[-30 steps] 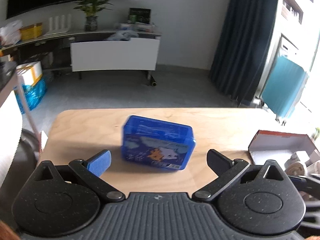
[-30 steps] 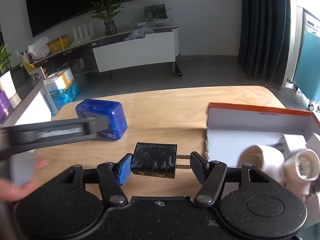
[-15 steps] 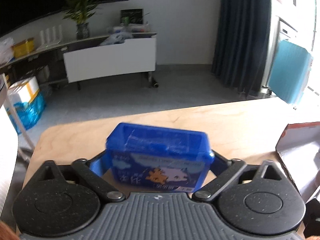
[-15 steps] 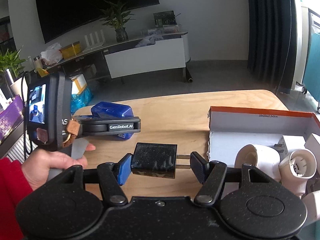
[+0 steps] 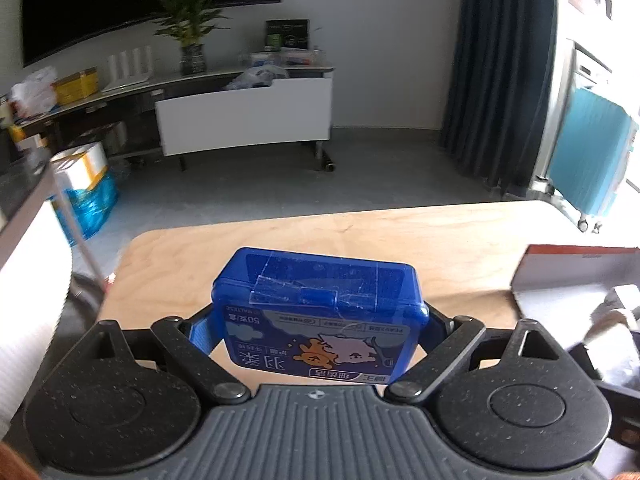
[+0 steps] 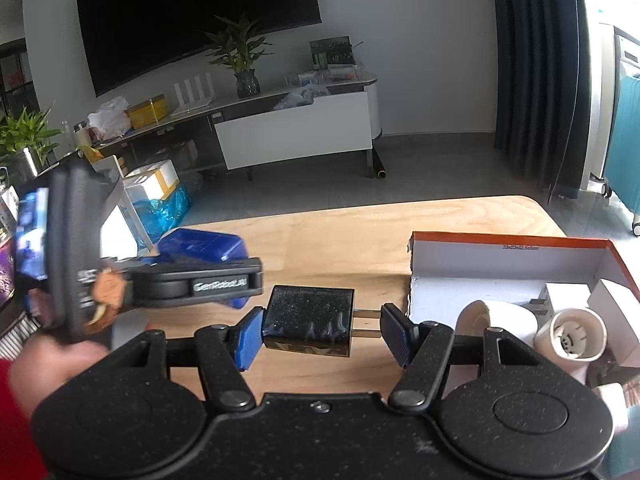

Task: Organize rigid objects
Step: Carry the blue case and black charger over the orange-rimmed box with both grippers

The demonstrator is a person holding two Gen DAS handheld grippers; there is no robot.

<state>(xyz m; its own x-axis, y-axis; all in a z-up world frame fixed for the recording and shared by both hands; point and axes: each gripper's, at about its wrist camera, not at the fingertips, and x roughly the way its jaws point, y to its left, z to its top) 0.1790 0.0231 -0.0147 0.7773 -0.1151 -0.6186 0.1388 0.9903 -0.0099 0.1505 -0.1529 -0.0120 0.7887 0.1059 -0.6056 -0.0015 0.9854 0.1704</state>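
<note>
My left gripper is shut on a blue plastic box with a cartoon label and holds it above the wooden table. The box also shows in the right wrist view, behind the left gripper. My right gripper is shut on a black plug adapter, its metal prongs pointing at the right finger. An open cardboard box with an orange rim lies on the table at the right and holds several white fittings.
The cardboard box also shows at the right edge of the left wrist view. Beyond the table's far edge is open floor, a white TV cabinet and dark curtains. A white unit stands left of the table.
My left gripper closed around the blue box and lifted it off the table. My right gripper kept its hold on the black adapter and stayed near the cardboard box.
</note>
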